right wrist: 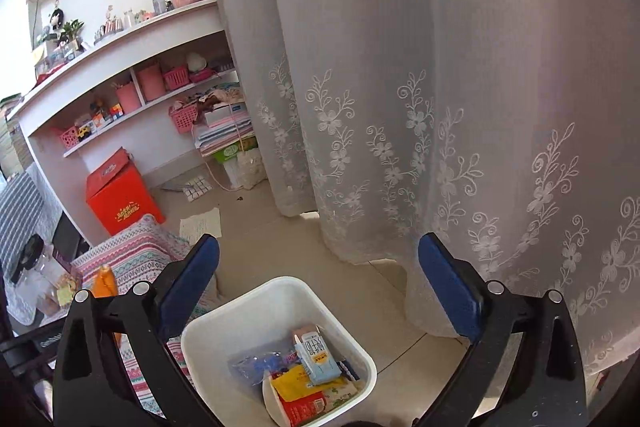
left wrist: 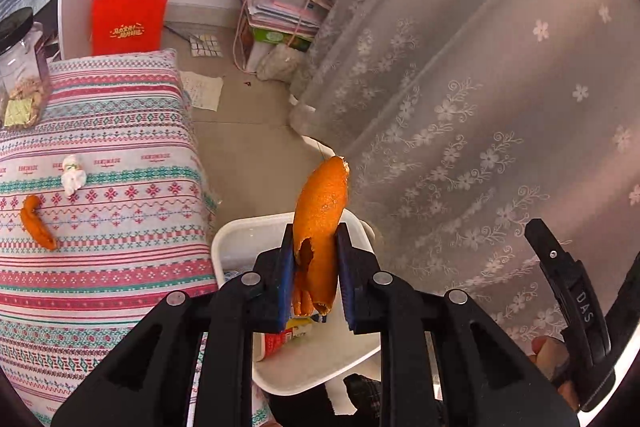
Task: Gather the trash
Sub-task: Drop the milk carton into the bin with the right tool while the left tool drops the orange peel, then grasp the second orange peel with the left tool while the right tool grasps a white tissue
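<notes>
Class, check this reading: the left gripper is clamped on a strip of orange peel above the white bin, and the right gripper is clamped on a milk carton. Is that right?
Not quite. The right gripper holds nothing: the right wrist view shows its jaws wide apart, and the milk carton lies down in the white bin. The rest stands: the left gripper is clamped on the orange peel above the bin.

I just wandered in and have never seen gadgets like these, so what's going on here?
A person is tidying up trash with a two-finger gripper in each hand. The left gripper is shut on an orange peel and holds it over a white bin on the floor, which already holds wrappers and a small carton. The right gripper is open and empty above the same bin. Another peel and a crumpled white scrap lie on the patterned cloth beside it.
</notes>
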Motion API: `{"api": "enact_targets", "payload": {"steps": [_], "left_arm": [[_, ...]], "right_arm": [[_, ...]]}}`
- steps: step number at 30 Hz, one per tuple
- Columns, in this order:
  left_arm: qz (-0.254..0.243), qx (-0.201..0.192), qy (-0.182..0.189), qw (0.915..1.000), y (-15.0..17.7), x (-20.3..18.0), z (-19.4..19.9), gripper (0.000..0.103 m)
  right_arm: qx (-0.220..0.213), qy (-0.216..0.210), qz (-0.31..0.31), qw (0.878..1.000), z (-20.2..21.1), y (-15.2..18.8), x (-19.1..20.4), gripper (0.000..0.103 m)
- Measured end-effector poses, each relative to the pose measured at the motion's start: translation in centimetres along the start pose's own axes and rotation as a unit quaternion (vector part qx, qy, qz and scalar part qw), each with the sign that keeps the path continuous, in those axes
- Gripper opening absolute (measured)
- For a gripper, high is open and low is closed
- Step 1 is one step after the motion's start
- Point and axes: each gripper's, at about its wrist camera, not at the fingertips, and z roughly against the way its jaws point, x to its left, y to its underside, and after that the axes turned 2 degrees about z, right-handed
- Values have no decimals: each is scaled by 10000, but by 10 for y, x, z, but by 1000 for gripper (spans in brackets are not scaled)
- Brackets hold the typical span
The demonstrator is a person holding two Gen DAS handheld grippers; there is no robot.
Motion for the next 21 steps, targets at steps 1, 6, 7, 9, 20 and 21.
{"api": "enact_targets", "payload": {"steps": [1,6,7,9,20,21], "left_arm": [[-7,53,26,10000,0,-5,-6,21],[-174,370,20,9992,2,-22,-34,22],[-196,445,-10,9988,2,-23,-39,29],[-165,535,-101,9984,4,-20,-45,48],[1132,183,-2790,9534,9,105,-37,73],[1450,180,-2951,9442,10,125,-35,73]], "right_arm": [[-16,13,-22,10000,1,0,-1,96],[60,77,-5,10000,-3,2,-4,96],[85,89,-2,9999,-4,2,-4,96],[144,85,14,9999,-6,3,-1,96],[786,-536,774,9925,-18,25,62,96],[835,-618,833,9911,-19,26,67,96]]}}
